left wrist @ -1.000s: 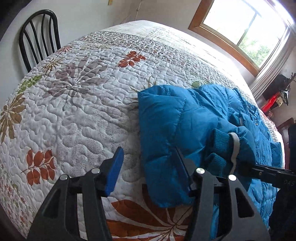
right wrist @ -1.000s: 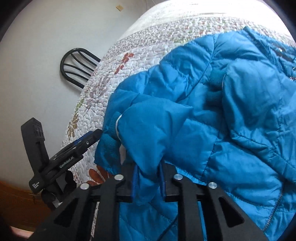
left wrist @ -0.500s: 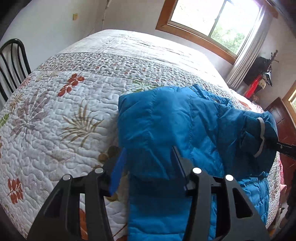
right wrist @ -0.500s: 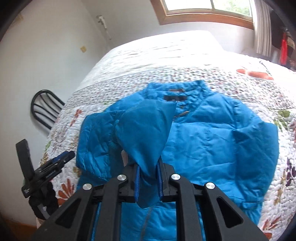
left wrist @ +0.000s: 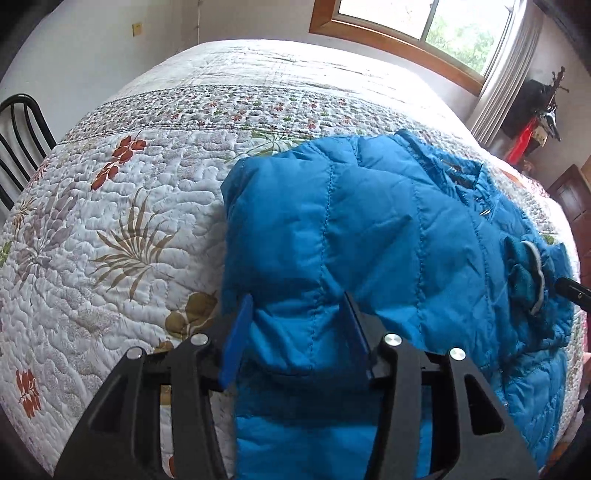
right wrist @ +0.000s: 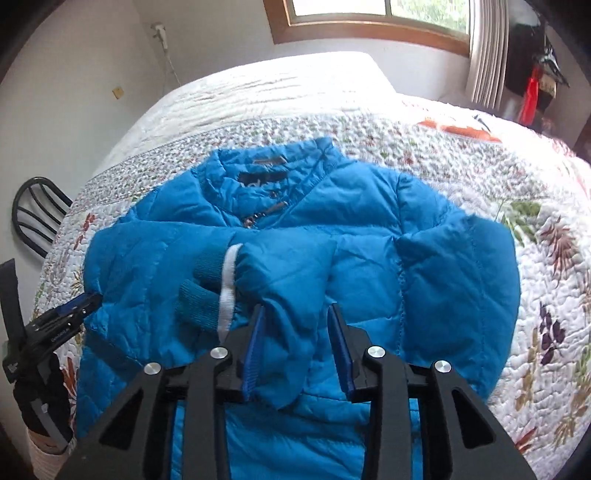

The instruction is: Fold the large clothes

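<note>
Left wrist view: my left claw [left wrist: 297, 332] stands spread, its blue pads on either side of a puffy fold of the blue jacket [left wrist: 369, 229], the fabric bulging loosely between them rather than squeezed. The jacket lies on the quilted bedspread [left wrist: 129, 221], toward the near edge of the bed, collar pointing to the far end under the window [left wrist: 424, 22]. A black chair [left wrist: 18, 136] stands off the bed's left side.

In the right wrist view my right claw [right wrist: 295, 343] is also spread, with the end of a sleeve [right wrist: 284, 273] draped between the pads; I cannot tell whether either pad presses it. That sleeve is folded across the jacket's front, its ribbed cuff [right wrist: 207, 284] and white band lying toward the jacket's left side. The other sleeve lies folded down along the right side of the body. My left claw shows at the jacket's left border, near the bed's left edge
</note>
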A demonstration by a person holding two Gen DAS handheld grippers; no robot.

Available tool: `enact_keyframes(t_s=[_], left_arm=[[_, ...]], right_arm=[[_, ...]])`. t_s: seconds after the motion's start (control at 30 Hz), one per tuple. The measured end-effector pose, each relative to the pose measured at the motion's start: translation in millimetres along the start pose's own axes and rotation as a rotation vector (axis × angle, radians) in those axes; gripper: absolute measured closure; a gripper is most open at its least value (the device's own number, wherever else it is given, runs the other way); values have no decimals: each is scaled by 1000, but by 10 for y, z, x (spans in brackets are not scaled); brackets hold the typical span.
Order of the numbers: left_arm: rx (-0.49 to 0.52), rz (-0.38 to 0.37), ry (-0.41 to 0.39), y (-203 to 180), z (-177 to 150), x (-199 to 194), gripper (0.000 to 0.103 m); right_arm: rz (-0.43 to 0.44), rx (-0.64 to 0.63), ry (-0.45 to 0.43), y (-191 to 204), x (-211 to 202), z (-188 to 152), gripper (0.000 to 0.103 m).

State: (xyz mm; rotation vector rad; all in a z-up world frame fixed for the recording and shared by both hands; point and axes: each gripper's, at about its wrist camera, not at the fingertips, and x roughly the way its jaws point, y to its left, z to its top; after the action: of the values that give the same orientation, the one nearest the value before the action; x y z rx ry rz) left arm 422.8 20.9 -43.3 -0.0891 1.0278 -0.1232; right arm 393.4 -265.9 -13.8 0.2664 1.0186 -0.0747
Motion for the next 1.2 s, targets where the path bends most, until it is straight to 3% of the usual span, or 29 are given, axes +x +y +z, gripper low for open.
enact_keyframes(t_s=[0.07, 0.17, 0.23, 0.3, 0.33, 0.4, 0.43, 0.5, 0.7, 0.83, 0.9, 0.93, 0.97, 1.0, 1.1, 1.17, 1.2], left_arm=[[-2, -24, -15, -66, 29, -108, 55], [40, -40, -2, -295, 45, -129, 55], [46, -76, 45, -409, 44, -35, 55], [50, -51, 65, -460, 35, 86, 55], [57, -37, 70, -475, 26, 141, 55], [70, -29, 75, -486, 0, 219, 54], [79, -26, 74, -492, -12, 237, 54], [83, -29, 74, -476, -22, 245, 54], [84, -40, 75, -449, -25, 260, 54], [86, -37, 73, -454, -23, 263, 54], [92, -27, 72, -460, -14, 239, 55], [93, -18, 66, -470, -12, 204, 55], [95, -13, 48, -491, -7, 144, 55], [99, -21, 27, -521, 0, 79, 55], [104, -60, 13, -639, 20, -29, 55], [128, -60, 17, -753, 22, -24, 55], [139, -51, 16, -796, 24, -1, 55]], right_arm=[[40, -56, -6, 183, -102, 1, 64], [20, -153, 44, 494, 33, -1, 53], [-74, -207, 79, 646, 247, -21, 47], [-176, -238, 106, 714, 477, -39, 47], [-220, -251, 109, 730, 560, -40, 48], [-293, -257, 101, 692, 628, -33, 74], [-303, -239, 99, 628, 616, -23, 75], [-229, -175, 88, 484, 498, 21, 80], [-26, 70, 33, -305, -22, 74, 80], [-120, 221, 58, -951, -125, -52, 76], [-127, 262, 60, -1157, -169, -157, 74], [-99, 276, 53, -1212, -204, -200, 70], [-54, 290, 44, -1243, -235, -228, 53], [-5, 299, 34, -1260, -253, -237, 47], [73, 295, 29, -1204, -219, -206, 47], [69, 281, 45, -1148, -119, -141, 47], [56, 285, 58, -1128, -54, -112, 52]])
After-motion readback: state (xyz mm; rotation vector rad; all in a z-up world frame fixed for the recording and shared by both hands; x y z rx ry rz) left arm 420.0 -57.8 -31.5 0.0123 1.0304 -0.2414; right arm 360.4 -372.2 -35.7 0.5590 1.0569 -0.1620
